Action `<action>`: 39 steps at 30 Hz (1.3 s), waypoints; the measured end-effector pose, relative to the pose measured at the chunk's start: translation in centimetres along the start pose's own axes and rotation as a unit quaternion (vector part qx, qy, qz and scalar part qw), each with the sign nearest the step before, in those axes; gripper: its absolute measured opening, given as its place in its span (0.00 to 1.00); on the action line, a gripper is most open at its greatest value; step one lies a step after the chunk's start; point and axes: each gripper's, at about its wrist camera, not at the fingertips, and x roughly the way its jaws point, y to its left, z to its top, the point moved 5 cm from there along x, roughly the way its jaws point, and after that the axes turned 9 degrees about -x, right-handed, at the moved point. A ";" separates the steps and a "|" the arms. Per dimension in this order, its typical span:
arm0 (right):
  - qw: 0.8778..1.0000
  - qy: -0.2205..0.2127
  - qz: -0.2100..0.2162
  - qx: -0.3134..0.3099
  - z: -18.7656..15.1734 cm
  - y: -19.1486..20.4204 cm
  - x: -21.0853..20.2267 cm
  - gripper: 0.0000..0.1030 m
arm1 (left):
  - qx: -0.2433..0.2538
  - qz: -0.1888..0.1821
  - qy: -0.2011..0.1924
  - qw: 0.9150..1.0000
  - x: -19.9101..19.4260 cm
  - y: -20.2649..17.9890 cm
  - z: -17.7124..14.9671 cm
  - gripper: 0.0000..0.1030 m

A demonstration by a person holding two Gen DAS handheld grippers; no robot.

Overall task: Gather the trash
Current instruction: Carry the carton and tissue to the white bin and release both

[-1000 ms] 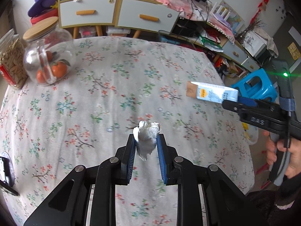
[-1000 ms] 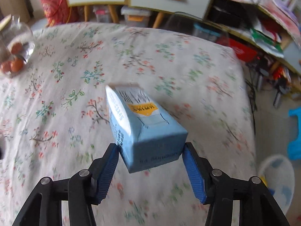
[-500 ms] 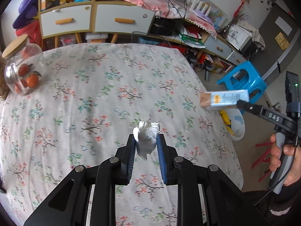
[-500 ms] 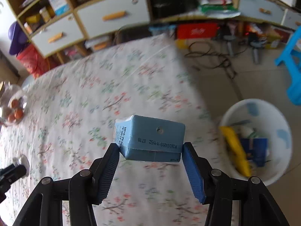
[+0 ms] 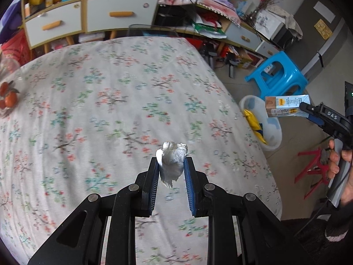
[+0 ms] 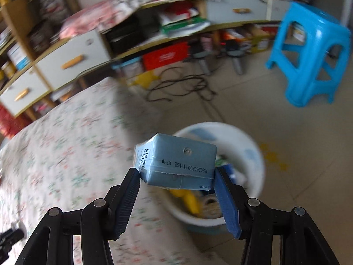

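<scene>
Pale blue rectangular drink carton (image 6: 176, 162), stiff and probably light, pinched across its base end by the right gripper (image 6: 177, 195) fingers above the white plastic waste bin (image 6: 253, 152) on the floor. Crumpled white tissue (image 5: 172, 162), soft, squeezed between the left gripper (image 5: 171, 181) fingers over the floral-clothed desk (image 5: 99, 110). Bin contents blurred.
</scene>
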 end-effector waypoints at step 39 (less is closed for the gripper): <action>0.994 0.069 -0.005 0.088 -4.3 -14.7 1.9 0.78 | 0.091 -0.084 0.049 0.991 14.4 -23.1 5.7 0.94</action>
